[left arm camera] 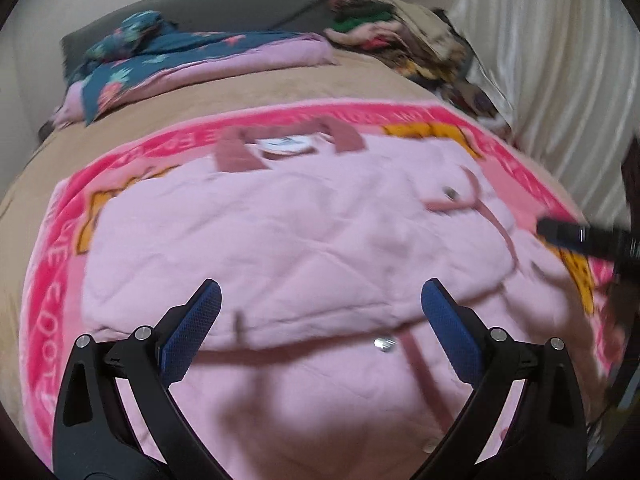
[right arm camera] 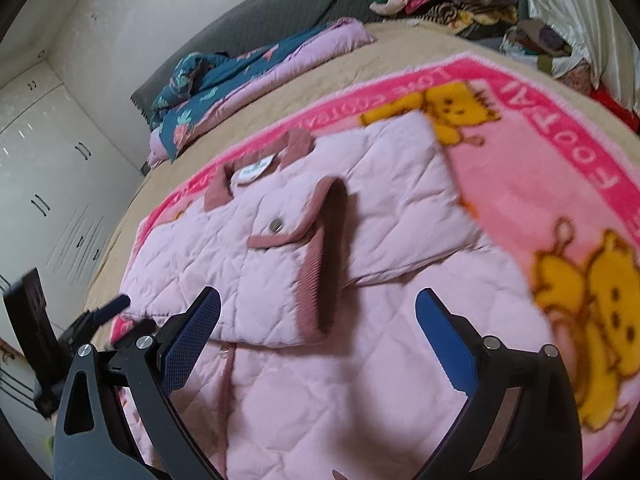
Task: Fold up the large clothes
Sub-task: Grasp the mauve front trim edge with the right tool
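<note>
Lying flat across the middle of both views, a pink quilted jacket (left arm camera: 288, 240) rests on a pink blanket (left arm camera: 52, 264) spread over a tan bed cover (left arm camera: 240, 92).

Left wrist view, left to right:
- Blanket border at left edge; white lettering there, blurred, not readable.
- Left gripper (left arm camera: 320, 312) at lower centre, jaws released and spread wide, nothing between the pads. A folded jacket edge runs across the frame just beyond the fingertips; the jacket's long axis runs from lower frame up to the collar (left arm camera: 288, 144) at upper centre.
- White neck label (left arm camera: 286, 145) inside the collar; print too blurred to read.
- Metal snap (left arm camera: 385, 345) just below the folded edge, right of centre.
- The other gripper's dark tip enters at the right edge.

Right wrist view, left to right:
- White cupboards (right arm camera: 48, 168) along the left edge.
- Right gripper (right arm camera: 318, 314) at lower centre, jaws released, empty. A sleeve with a dusky-rose cuff (right arm camera: 320, 264) lies folded over the jacket front, directly ahead of the jaws.
- Pocket flap with snap (right arm camera: 276, 225) above it.
- Blanket border at upper right reads, inverted, roughly "LOVE FOOTFALL"; uncertain.
- Yellow cartoon bears (right arm camera: 592, 320) at right.

Judgement: both hands are about equally near the lower jacket; the next fold likely lifts the hem toward the collar.
</note>
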The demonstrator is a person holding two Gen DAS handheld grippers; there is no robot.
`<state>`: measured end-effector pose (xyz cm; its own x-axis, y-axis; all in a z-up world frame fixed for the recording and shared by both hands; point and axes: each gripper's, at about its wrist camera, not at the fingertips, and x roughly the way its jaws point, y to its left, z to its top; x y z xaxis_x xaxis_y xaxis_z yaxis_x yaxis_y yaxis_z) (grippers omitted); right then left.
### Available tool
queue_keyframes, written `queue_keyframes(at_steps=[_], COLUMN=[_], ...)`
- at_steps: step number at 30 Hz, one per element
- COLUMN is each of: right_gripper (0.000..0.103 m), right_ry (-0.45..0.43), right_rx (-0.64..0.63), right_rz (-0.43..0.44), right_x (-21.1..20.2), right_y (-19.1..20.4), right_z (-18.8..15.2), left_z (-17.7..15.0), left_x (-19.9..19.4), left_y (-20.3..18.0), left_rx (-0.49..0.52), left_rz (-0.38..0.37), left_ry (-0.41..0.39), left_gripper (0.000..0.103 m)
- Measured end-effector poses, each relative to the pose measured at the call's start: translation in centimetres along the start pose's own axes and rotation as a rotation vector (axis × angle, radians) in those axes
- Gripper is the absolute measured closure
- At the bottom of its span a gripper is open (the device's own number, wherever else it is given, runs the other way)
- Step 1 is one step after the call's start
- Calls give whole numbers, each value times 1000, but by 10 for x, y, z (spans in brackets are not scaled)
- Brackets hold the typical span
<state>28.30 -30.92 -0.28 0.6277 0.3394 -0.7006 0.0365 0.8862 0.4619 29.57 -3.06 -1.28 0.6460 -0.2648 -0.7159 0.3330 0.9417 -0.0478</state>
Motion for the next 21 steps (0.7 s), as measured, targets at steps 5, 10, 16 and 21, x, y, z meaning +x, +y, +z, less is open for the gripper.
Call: queue_keyframes(at_steps=[5,10,16,21], right_gripper=[6,6,8,36], right_ry=[43,66,82,63], right_rx=[25,75,132,135], right_rz=[20,25,34,25], right_x=[24,45,65,70], right_y=[12,15,10,6], right_z=[-5,-7,-9,-10], left_z=[7,11,11,11], left_x=[-1,5,14,18], left_y=[36,58,75,85], left_rx=[-92,-160,-191,-216], left_rz=[12,-13,-35,-61], left_ry=[-14,-23,-27,-33], left_gripper=[9,9,9,9])
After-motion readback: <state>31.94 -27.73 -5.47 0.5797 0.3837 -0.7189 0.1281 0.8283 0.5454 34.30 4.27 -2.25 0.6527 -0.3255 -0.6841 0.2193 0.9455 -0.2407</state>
